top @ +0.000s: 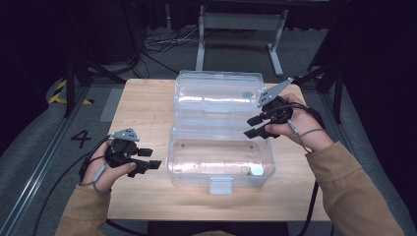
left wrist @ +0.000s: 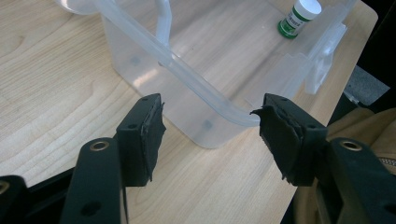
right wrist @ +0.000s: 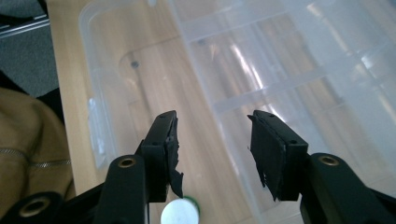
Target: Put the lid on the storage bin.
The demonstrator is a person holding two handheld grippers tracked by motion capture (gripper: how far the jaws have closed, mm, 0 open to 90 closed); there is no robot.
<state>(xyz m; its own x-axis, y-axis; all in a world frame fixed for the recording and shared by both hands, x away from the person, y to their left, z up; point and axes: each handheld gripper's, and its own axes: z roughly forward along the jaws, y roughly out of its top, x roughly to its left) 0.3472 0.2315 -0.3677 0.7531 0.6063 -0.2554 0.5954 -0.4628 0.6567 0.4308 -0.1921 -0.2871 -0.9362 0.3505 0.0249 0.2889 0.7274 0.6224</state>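
A clear plastic box (top: 219, 179) stands open on the wooden table (top: 142, 103), its lid (top: 219, 93) laid flat behind it. Inside, in the front right corner, stands a small bottle (top: 256, 170) with a white cap and green label. My left gripper (top: 150, 160) is open just left of the box, holding nothing. In the left gripper view its jaws (left wrist: 208, 126) frame a corner of the box (left wrist: 196, 84), with the bottle (left wrist: 299, 16) beyond. My right gripper (top: 253, 126) hovers open over the box's right rear. The right gripper view (right wrist: 212, 140) looks down on the bottle (right wrist: 180, 212) and lid (right wrist: 303, 70).
A latch tab (top: 221, 186) sticks out from the box's front wall. Bare tabletop lies left of the box and along the front edge. Past the far edge are a metal stand (top: 241, 22) and floor cables (top: 162, 42). A "4" (top: 81, 137) marks the floor at left.
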